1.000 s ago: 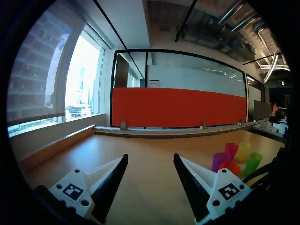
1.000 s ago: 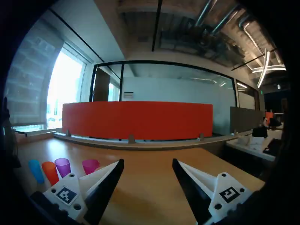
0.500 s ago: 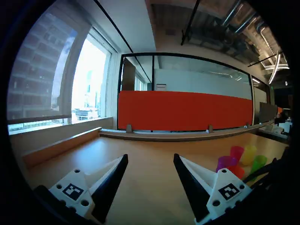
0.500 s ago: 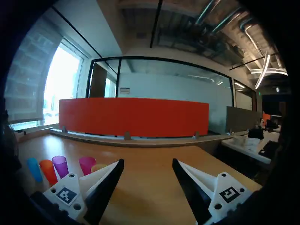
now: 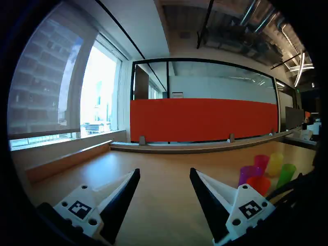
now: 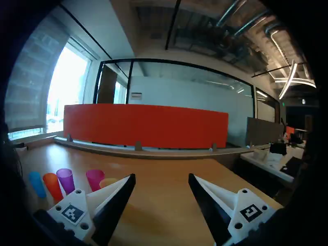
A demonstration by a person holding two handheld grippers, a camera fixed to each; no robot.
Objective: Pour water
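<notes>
Cups (image 5: 247,174) in mixed colours stand clustered on the wooden table (image 5: 176,156), well short of its far edge; left gripper (image 5: 164,170) and right gripper (image 6: 162,175) both spread, empty

In front of the long orange divider wall (image 5: 203,119), we see light wooden tabletop (image 5: 164,164), bare and wide open. Near the wall's right end, small bright plastic cups (image 5: 259,183) stand bunched, blocking the way.
</notes>
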